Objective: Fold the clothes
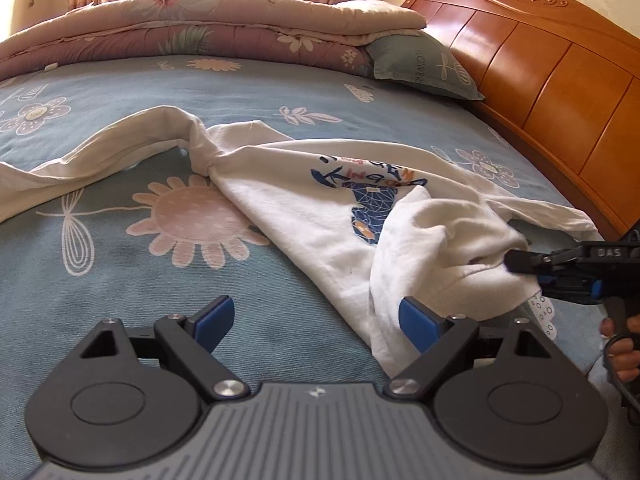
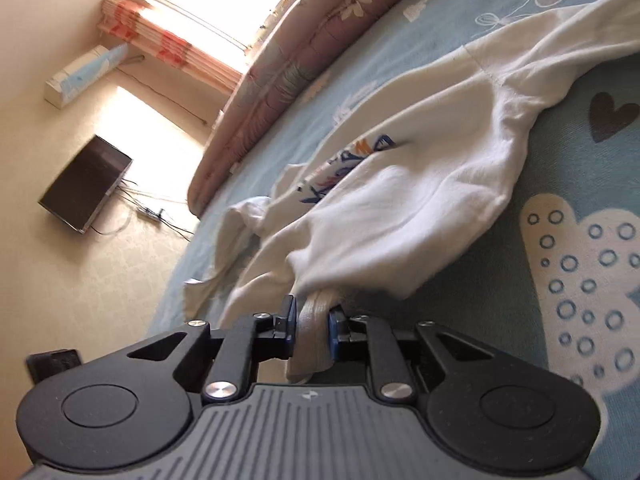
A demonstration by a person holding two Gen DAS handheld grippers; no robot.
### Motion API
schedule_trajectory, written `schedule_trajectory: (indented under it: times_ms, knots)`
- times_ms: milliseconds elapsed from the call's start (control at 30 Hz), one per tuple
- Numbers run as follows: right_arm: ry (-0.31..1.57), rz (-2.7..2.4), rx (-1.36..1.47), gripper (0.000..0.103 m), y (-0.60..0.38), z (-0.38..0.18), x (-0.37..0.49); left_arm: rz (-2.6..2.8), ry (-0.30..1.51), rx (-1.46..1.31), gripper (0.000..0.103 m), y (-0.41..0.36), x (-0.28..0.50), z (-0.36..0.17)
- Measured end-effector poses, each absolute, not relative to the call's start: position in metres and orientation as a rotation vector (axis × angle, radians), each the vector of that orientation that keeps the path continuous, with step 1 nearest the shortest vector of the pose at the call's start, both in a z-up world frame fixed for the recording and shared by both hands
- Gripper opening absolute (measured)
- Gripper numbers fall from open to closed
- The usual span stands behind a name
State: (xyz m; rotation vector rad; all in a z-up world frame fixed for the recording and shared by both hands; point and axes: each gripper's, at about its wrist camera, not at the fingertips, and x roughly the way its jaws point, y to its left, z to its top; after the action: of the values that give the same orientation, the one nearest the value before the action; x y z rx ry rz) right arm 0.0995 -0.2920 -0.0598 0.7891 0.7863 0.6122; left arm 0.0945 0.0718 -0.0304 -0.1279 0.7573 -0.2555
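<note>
White sweatshirt [image 1: 304, 216] lies rumpled on the bed [image 1: 120, 280], sleeve trailing away. Right gripper [image 2: 313, 322] is clamped on its ribbed edge; left gripper [image 1: 316, 318] gapes empty just beside the cloth. Looks like spreading-out; next, the left needs its own edge.

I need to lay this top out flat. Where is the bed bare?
Bare blue floral sheet lies between the white printed sweatshirt and the folded pink quilt, and left of the open left gripper. Crowded near the wooden headboard.
</note>
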Motion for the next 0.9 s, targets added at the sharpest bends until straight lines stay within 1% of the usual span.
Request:
schedule_trajectory:
  times_ms: [33, 67, 267, 367, 467, 533, 567, 633, 667, 700, 733, 767, 800, 833, 900]
  knots:
    - [0.775, 0.610, 0.794, 0.018, -0.297, -0.056, 0.095, -0.260, 0.755, -0.123, 0.090, 0.070, 0.093, -0.029]
    - [0.763, 0.608, 0.797, 0.014, -0.302, -0.052, 0.090, -0.263, 0.751, -0.118, 0.090, 0.068, 0.092, -0.028]
    - [0.704, 0.560, 0.823, 0.012, -0.343, -0.031, 0.063, -0.277, 0.744, -0.101, 0.090, 0.061, 0.088, -0.023]
    - [0.700, 0.470, 0.813, 0.012, -0.368, -0.024, 0.048, -0.282, 0.741, -0.095, 0.090, 0.059, 0.086, -0.021]
    - [0.740, 0.344, 0.780, 0.012, -0.389, -0.025, 0.036, -0.288, 0.741, -0.090, 0.090, 0.056, 0.085, -0.021]
    - [0.784, 0.222, 0.699, 0.013, -0.399, -0.027, 0.030, -0.286, 0.745, -0.088, 0.090, 0.054, 0.086, -0.021]
    - [0.806, 0.161, 0.656, 0.017, -0.401, -0.029, 0.029, -0.280, 0.750, -0.087, 0.090, 0.054, 0.087, -0.021]
    - [0.801, 0.124, 0.607, 0.019, -0.398, -0.027, 0.026, -0.270, 0.759, -0.084, 0.090, 0.054, 0.088, -0.021]
    - [0.797, 0.108, 0.583, 0.025, -0.396, -0.026, 0.024, -0.264, 0.763, -0.083, 0.090, 0.054, 0.088, -0.022]
    - [0.792, 0.127, 0.556, 0.034, -0.390, -0.022, 0.025, -0.254, 0.770, -0.083, 0.090, 0.054, 0.089, -0.022]
    - [0.789, 0.154, 0.505, 0.041, -0.378, -0.017, 0.027, -0.238, 0.779, -0.085, 0.090, 0.056, 0.090, -0.022]
    - [0.787, 0.180, 0.451, 0.053, -0.365, -0.011, 0.030, -0.222, 0.788, -0.091, 0.090, 0.058, 0.092, -0.023]
    - [0.793, 0.214, 0.378, 0.059, -0.348, -0.006, 0.035, -0.207, 0.797, -0.099, 0.090, 0.061, 0.093, -0.023]
    - [0.799, 0.247, 0.299, 0.061, -0.327, -0.003, 0.039, -0.195, 0.803, -0.106, 0.090, 0.064, 0.094, -0.023]
    - [0.805, 0.316, 0.138, 0.077, -0.283, 0.001, 0.046, -0.175, 0.807, -0.119, 0.090, 0.071, 0.094, -0.023]
